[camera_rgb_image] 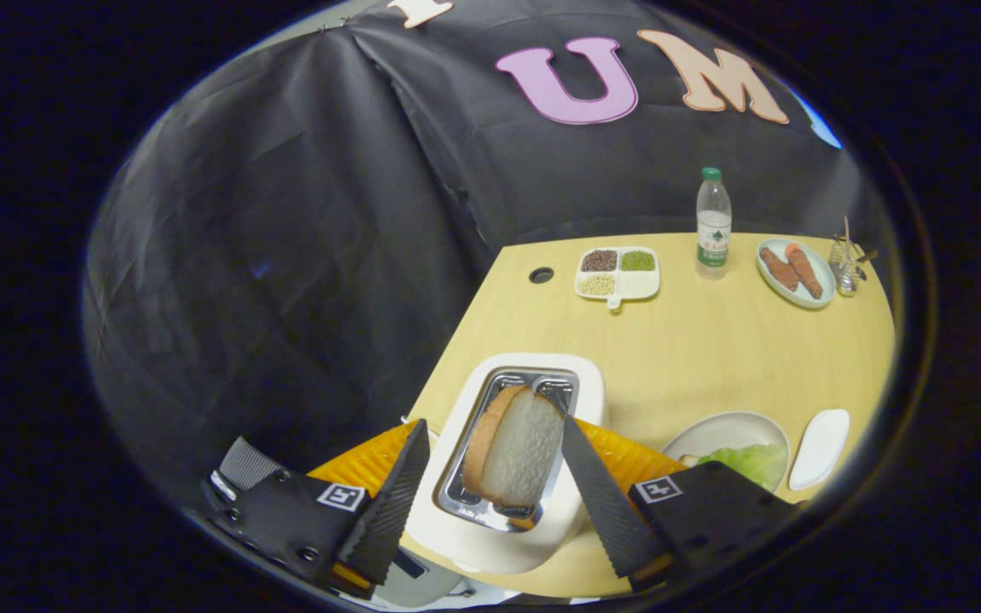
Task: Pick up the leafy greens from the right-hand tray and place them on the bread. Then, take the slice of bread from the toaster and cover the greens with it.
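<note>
While our fingers [486, 489] stand wide apart on either side of the toaster [524, 375], holding nothing, the bread slice [514, 455] sits tilted in the slot between them. We could crush or tear it by closing off-centre, or drag the toaster along. It looks soft, pale-crumbed and brown-crusted. Greens [746, 464] lie on a plate [716, 430] to the right.

— Toaster [514, 464]: glossy pale plastic shell, shiny metal slot. Bread slice [518, 449]: porous, matt crumb.
— Desk [695, 358]: smooth, light wood grain. Hand-held gripper [499, 485]: open either side of the slice, ridged finger faces. Bottle [713, 223]: clear plastic.
</note>
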`<state>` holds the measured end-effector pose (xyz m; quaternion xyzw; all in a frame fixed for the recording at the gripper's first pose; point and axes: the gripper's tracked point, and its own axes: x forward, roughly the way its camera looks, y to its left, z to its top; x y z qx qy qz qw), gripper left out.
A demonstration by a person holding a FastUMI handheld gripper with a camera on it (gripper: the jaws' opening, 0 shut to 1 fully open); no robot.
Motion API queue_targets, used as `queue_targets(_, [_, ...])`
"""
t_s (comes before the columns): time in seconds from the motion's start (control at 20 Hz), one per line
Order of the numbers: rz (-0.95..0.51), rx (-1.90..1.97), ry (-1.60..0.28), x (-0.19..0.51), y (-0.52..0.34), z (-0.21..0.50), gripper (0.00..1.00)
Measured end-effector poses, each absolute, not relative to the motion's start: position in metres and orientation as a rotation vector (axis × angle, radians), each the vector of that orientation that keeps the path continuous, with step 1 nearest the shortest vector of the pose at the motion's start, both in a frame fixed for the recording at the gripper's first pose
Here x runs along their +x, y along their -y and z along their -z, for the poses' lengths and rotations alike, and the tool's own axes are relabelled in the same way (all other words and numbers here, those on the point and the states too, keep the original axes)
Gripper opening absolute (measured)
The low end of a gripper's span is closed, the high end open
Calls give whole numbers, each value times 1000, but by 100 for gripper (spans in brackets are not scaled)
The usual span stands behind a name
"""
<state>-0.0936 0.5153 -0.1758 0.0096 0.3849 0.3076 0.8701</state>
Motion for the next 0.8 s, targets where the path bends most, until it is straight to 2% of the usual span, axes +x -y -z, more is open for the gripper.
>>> queue_targets(0.15, [-637,-44,-819,-95,-514,190,98])
queue_targets(0.7, [-567,-116,-807,-88,-487,194,9])
queue_targets(0.8, [-582,-111,-809,-91,-489,192,9])
